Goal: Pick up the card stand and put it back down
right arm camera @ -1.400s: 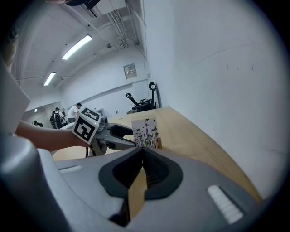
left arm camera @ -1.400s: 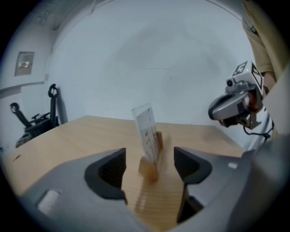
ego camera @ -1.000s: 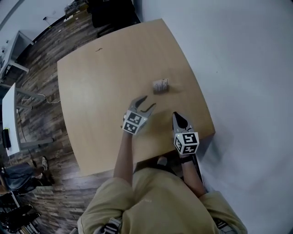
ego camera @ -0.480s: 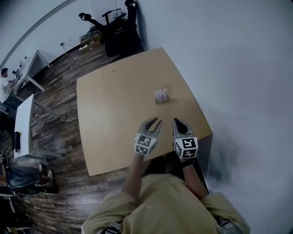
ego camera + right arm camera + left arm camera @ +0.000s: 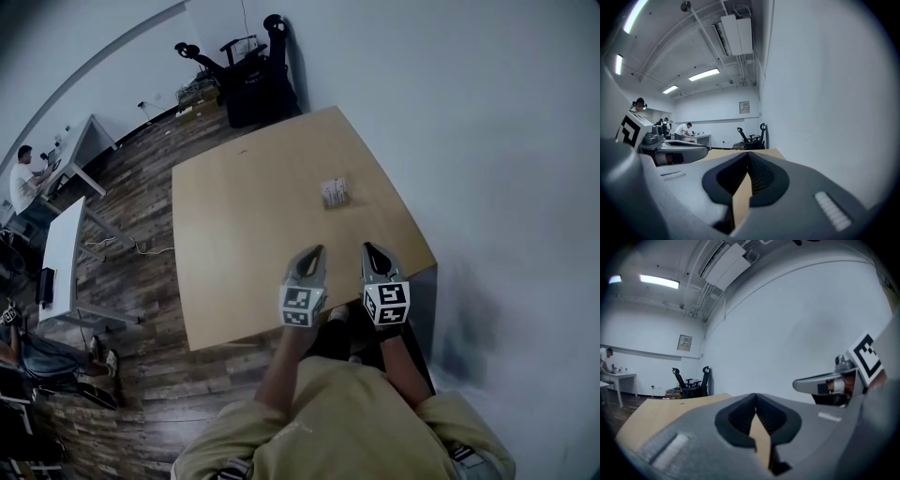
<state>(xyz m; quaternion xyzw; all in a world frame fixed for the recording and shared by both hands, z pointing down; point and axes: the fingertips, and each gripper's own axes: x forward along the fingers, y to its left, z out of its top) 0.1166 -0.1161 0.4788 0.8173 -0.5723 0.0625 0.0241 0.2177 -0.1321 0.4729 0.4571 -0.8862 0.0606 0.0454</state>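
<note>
The card stand [image 5: 333, 192], a small white holder with print, rests on the wooden table [image 5: 244, 216] toward its far right side. Both grippers hover over the table's near edge, well short of the stand and apart from it. My left gripper [image 5: 319, 248] is shut; its jaws have just been closing with nothing between them, and its tips meet in the left gripper view [image 5: 755, 395]. My right gripper [image 5: 367, 246] is also shut and empty, with its tips together in the right gripper view [image 5: 748, 153]. The stand is hidden behind the jaws in both gripper views.
A grey wall [image 5: 487, 141] runs along the table's right side. Black office chairs [image 5: 248, 70] stand beyond the far edge. A white desk [image 5: 66, 253] and a seated person [image 5: 23, 178] are at the left on the wood floor.
Both grippers have drawn back from the stand to the table's near edge and risen. The left jaws, wide open a second ago, have closed. The stand has stayed in place.
</note>
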